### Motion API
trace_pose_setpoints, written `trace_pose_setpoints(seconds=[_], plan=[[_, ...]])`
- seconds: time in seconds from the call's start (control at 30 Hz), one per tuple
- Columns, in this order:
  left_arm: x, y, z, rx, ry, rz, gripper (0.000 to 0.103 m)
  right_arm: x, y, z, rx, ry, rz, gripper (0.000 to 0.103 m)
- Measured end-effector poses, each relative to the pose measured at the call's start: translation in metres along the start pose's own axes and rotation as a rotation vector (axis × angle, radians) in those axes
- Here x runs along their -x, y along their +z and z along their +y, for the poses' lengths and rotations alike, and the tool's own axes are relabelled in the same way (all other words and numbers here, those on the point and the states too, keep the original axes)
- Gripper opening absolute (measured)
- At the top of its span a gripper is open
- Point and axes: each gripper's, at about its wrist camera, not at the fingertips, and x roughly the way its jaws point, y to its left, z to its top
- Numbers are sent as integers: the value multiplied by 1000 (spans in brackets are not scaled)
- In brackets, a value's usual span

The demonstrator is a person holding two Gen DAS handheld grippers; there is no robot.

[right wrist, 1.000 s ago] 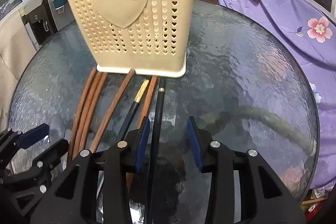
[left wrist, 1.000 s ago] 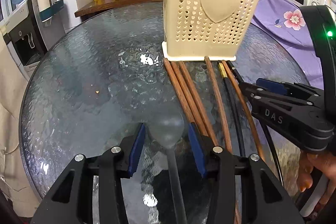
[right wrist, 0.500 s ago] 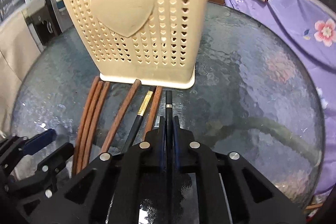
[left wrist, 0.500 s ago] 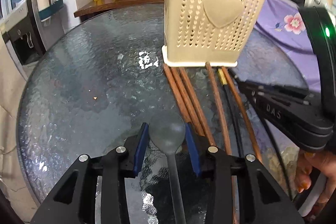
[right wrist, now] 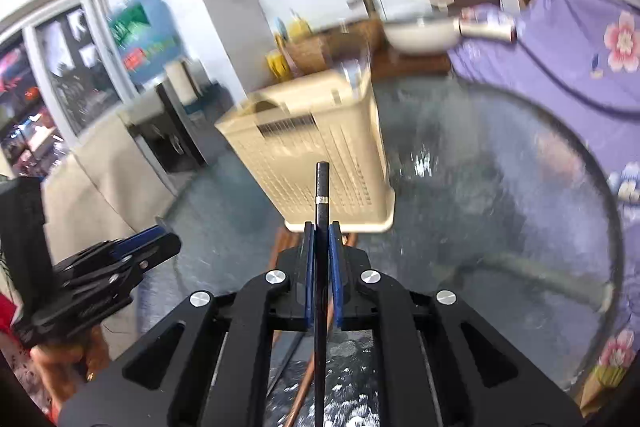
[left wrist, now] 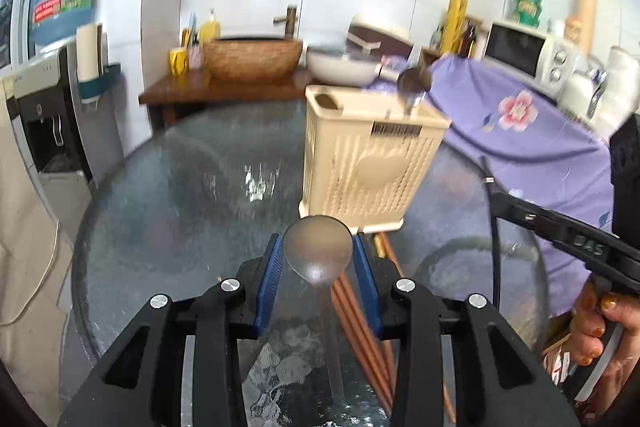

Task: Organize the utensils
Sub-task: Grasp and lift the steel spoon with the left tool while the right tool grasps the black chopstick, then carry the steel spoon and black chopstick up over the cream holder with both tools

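My left gripper (left wrist: 318,259) is shut on a grey spoon (left wrist: 318,251), its bowl between the blue pads, lifted above the glass table. My right gripper (right wrist: 322,255) is shut on a black chopstick (right wrist: 322,187) that points up toward the cream perforated utensil basket (right wrist: 316,151). The basket (left wrist: 368,155) stands upright on the table ahead of both grippers, with a metal spoon (left wrist: 414,83) sticking out of its far right corner. Brown wooden chopsticks (left wrist: 360,311) lie on the glass in front of the basket. The right gripper also shows in the left wrist view (left wrist: 492,187).
The round textured glass table (left wrist: 168,211) has its edge at left and right. A purple flowered cloth (left wrist: 520,123) covers a counter at right, with a microwave (left wrist: 520,51). A wooden shelf with a woven bowl (left wrist: 252,59) stands behind. A water dispenser (left wrist: 52,107) is at left.
Both grippers have risen from the table and tilted up, the left carrying the spoon, the right carrying the black chopstick. The basket now looks smaller and farther away.
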Motion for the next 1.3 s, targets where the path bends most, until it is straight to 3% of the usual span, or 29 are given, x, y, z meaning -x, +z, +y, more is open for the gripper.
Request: trace_pose_setpoints(seconds=[0.27,0.63,0.87,1.03,1.17,1.3], plan=[[13,5,-11,-18,-19,-40,35,53,6,13,72,32,-73,8],[24,37,-22,-46,-47,-96,35,69,40,30,125,57,-121,8],[33,107,-27,-37,-95,-181,35,69,112,44,150,66,-159,8],[30,174,-29,-22,-75,-267,35,72,177,49,138,39,-235,8],[7,200,-32,-29,-15,-283,35,57,208,50,138,-28,-276,8],[-25,198,-34,-35,13,-247,35,27,211,44,129,-69,-261,8]])
